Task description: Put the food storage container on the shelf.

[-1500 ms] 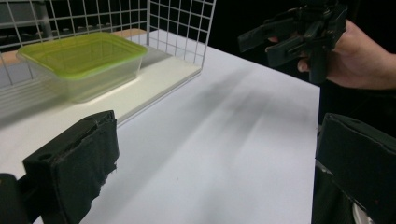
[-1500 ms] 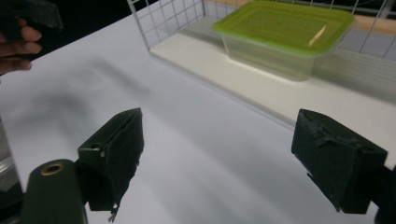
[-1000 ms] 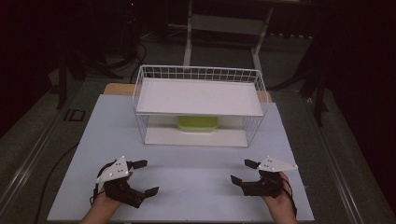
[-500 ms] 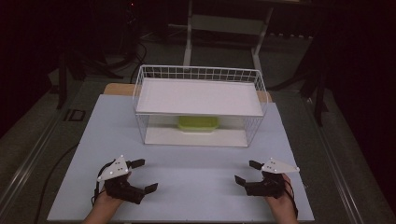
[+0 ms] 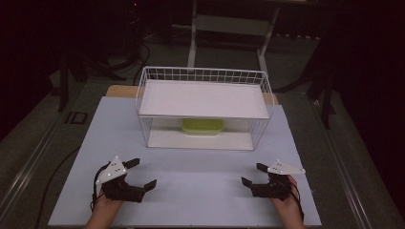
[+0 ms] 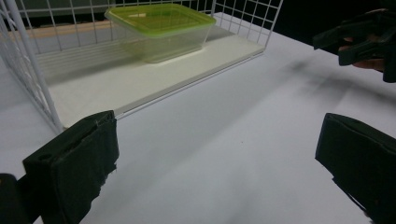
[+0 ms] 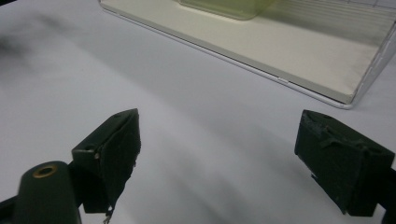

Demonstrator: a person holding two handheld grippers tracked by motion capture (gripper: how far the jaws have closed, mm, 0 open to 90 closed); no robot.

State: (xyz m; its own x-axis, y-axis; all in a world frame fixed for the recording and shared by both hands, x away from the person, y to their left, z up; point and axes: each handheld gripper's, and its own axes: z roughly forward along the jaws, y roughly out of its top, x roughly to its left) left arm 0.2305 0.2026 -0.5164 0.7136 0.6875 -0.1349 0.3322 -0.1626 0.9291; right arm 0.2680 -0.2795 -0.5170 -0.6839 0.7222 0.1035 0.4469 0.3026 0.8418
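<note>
Left claw (image 5: 142,173): lower left, wide, empty, poised.
Right claw (image 5: 250,174): lower right, wide, empty.
Green-lidded box (image 5: 202,126): centre, sheltered under wire rack (image 5: 203,75) shelf.

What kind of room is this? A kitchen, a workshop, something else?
Probably a lab or recording bench, not a kitchen. A bare white table stands in a dark room with a metal stand behind it. On it sits a white wire rack sheltering a green-lidded container; both hands hold grippers.
</note>
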